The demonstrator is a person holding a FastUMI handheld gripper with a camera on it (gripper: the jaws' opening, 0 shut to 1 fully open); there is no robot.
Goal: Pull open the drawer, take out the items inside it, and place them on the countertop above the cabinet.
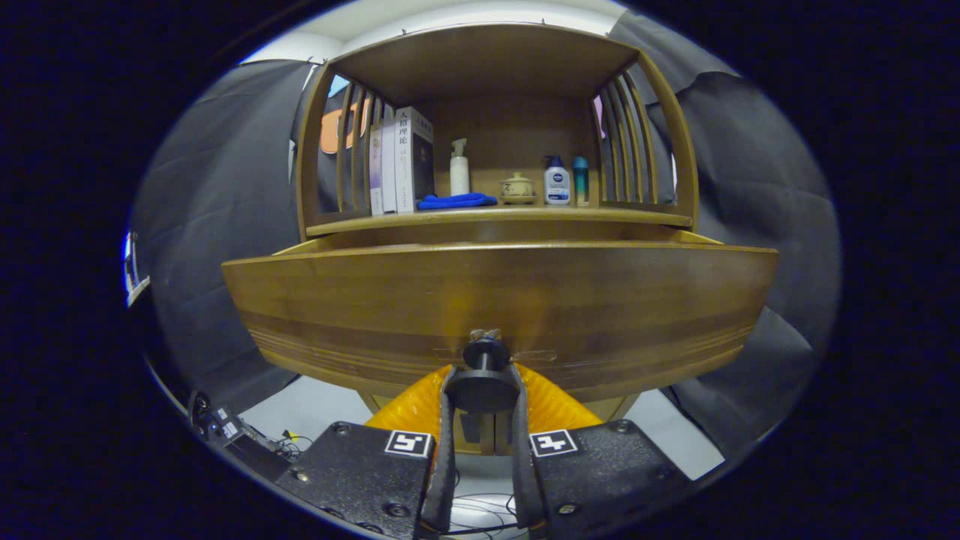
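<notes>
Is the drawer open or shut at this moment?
Open. The drawer front stands forward of the cabinet, its side walls showing behind. The gripper fingers clamp its knob.

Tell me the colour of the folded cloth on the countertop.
Blue; the cloth lies beside the books, clearest in the gripper view.

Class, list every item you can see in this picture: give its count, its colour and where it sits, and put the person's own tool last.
Wooden cabinet: one, brown, beyond the fingers.
Wooden drawer: one, brown, pulled out below the countertop.
Round drawer knob: one, dark, between the fingers.
Upright books: a few, pale and dark, countertop's left end.
Folded blue cloth: one, beside the books.
White pump bottle: one, behind the cloth.
Small lidded pot: one, tan, on a saucer.
White bottle with blue cap: one, right of pot.
Teal bottle: one, rightmost.
Gripper: one, black with orange fingers, shut on the knob.
</notes>
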